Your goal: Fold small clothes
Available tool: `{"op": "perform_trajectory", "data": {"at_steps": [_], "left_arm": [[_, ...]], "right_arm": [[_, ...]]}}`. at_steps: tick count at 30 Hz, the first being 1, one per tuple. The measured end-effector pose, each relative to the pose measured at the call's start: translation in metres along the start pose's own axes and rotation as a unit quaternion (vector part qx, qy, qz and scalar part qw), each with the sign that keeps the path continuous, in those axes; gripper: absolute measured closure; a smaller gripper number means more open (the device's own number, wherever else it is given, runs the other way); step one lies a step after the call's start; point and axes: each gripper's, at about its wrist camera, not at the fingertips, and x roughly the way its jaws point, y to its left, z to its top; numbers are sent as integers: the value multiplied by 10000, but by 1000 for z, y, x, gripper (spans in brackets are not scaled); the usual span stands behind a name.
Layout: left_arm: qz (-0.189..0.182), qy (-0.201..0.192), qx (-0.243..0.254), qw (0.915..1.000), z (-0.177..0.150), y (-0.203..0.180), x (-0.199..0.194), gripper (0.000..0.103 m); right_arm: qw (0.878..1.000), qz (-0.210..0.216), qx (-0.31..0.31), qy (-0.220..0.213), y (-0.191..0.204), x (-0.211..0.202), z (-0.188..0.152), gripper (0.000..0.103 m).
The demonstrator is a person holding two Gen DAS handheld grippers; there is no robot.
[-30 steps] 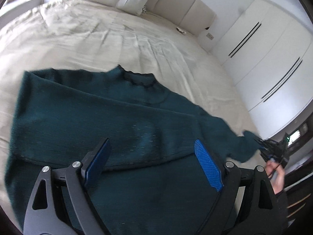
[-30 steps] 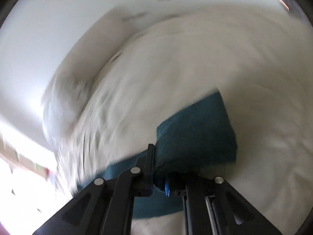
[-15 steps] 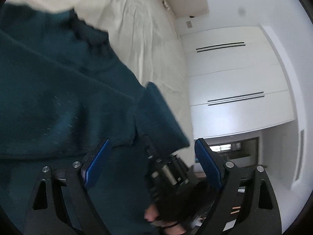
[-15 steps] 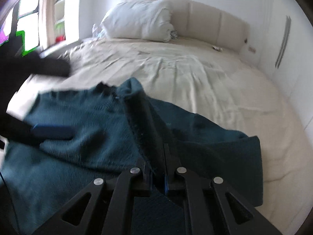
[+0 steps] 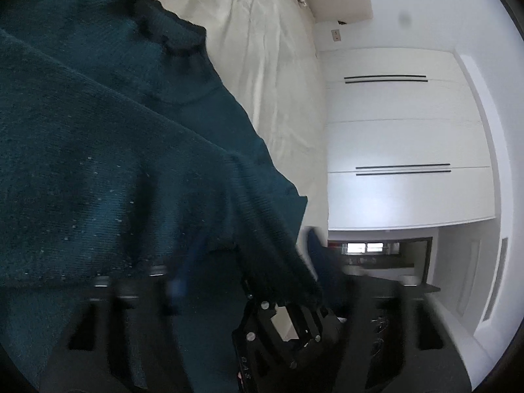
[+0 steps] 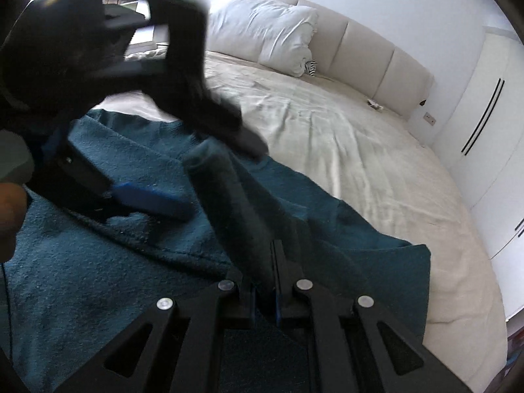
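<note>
The right gripper (image 6: 263, 291) has its 2 fingers pressed together on a raised fold of the teal sweater (image 6: 137, 239), which lies spread on the bed (image 6: 344, 150). The left gripper (image 6: 170, 177) hangs over the sweater with its fingers spread, 1 blue pad (image 6: 150, 198) resting on the knit.

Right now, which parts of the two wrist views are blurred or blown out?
Left wrist view: its own left gripper is smeared by motion blur, while the sweater stays fairly sharp; the wardrobe shows bright glare. Right wrist view: the left gripper crossing top left is blurred; the right gripper and bed are sharp.
</note>
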Motion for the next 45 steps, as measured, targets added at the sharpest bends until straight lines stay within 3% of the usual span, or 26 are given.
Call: {"op": "perform_trajectory", "data": {"at_steps": [1,3,7,8,9,10,12,14,15,16,18,19,21,22,23,26,27,31,37,40,43,45], "left_arm": [[11,29,23,10000,1,0,1,69],[34,57,58,10000,2,-2,1,71],[139,32,136,9998,2,-7,4,96],[166,4,154,9997,2,-7,3,96],[176,-23,184,9997,3,-8,1,96],[212,-61,230,9995,4,-8,-3,96],[283,-143,324,9990,6,-9,-13,96],[432,-280,477,9975,8,-12,-29,96],[499,-356,561,9965,10,-13,-37,96],[545,-412,609,9958,12,-14,-44,96],[627,-511,697,9943,14,-15,-57,96],[707,-559,768,9930,17,-15,-64,96],[829,-604,837,9912,19,-11,-75,96],[882,-628,848,9905,20,-9,-82,96],[904,-653,836,9902,20,-5,-89,96],[920,-744,698,9905,20,8,-105,96],[919,-780,660,9905,23,12,-105,96],[937,-905,620,9895,23,23,-117,96],[1119,-1003,469,9875,27,54,-135,96],[1162,-994,319,9877,29,74,-140,96],[1208,-1011,220,9873,30,89,-141,96],[1181,-1047,213,9872,29,94,-142,96]], "right_arm": [[10000,-5,-11,3,1,0,0,93],[10000,20,-38,29,1,1,0,93],[9999,151,24,55,-1,-1,3,88],[9996,255,97,62,-3,-2,3,85],[9987,446,228,60,-8,-6,2,74],[9976,590,360,57,-13,-9,2,57],[9895,1005,1036,10,-40,-20,-5,38],[9608,1661,2216,-87,-86,-27,-24,35],[9396,1907,2842,-79,-108,-27,-35,35],[9080,2123,3613,-3,-135,-23,-53,34],[8596,2392,4514,88,-165,-15,-79,33],[8275,2629,4959,149,-177,-7,-94,33],[7665,3108,5610,359,-184,11,-115,33],[7304,3413,5898,462,-182,21,-123,33],[7060,3618,6067,510,-179,29,-127,33],[6573,4098,6307,480,-166,47,-125,33],[6481,4140,6372,499,-164,53,-123,33],[6331,4058,6575,471,-161,74,-119,33],[6167,3918,6827,13,-184,83,-125,33],[6008,3917,6968,-67,-186,85,-136,34],[6077,3887,6925,-89,-183,86,-132,34],[6051,3908,6935,-136,-182,84,-130,33]]}}
